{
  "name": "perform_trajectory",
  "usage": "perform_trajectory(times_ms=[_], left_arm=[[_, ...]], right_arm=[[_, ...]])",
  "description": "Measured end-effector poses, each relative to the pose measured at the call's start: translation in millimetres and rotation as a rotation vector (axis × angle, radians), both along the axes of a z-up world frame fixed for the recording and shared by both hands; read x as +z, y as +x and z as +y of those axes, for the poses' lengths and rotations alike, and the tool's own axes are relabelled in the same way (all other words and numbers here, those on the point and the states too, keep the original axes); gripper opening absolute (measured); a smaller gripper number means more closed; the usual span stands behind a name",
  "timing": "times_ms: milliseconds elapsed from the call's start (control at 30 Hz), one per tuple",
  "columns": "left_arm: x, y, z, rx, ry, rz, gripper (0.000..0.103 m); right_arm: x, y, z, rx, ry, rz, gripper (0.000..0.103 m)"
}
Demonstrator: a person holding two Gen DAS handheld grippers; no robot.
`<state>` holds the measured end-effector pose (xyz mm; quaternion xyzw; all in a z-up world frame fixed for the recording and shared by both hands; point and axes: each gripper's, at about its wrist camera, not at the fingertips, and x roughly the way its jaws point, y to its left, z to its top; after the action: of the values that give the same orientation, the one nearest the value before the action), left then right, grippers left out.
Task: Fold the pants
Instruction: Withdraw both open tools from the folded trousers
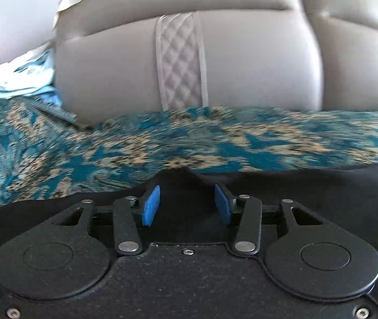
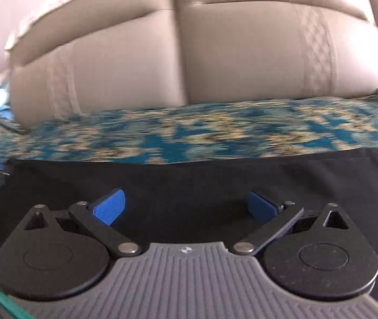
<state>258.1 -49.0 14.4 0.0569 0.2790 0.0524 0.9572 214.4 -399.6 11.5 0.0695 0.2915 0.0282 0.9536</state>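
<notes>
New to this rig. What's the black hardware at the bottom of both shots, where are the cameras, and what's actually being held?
Those are two handheld grippers, one in each of a person's hands; no robot arm. Each carries a fisheye camera looking forward along its two blue-padded fingers. One picture is from the left gripper, the other from the right gripper. Both hang over black pants spread on a teal patterned bedspread, with a padded grey headboard behind. Both grippers are open, the right one wider. Nothing is held yet; the fabric lies below the pads.
</notes>
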Motion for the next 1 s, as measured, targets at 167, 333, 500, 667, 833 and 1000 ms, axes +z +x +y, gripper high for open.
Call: perform_trajectory(times_ms=[167, 333, 500, 667, 833, 1000], left_arm=[[-4, 15, 13, 0.083, -0.021, 0.022, 0.055], [-4, 14, 17, 0.111, -0.044, 0.021, 0.061], [-4, 15, 17, 0.126, -0.037, 0.021, 0.067], [-5, 15, 16, 0.136, -0.029, 0.020, 0.070], [-5, 15, 15, 0.142, -0.025, 0.016, 0.072], [-6, 16, 18, 0.162, -0.035, 0.019, 0.078]], right_arm=[[-7, 15, -42, -0.139, -0.161, 0.043, 0.103], [-9, 22, -98, -0.288, -0.123, 0.088, 0.103], [-16, 27, -137, -0.325, -0.106, 0.051, 0.103], [-20, 42, -142, -0.369, -0.152, 0.055, 0.103], [-20, 49, -143, -0.377, -0.170, 0.060, 0.103], [-20, 52, -145, -0.380, -0.173, 0.053, 0.103]])
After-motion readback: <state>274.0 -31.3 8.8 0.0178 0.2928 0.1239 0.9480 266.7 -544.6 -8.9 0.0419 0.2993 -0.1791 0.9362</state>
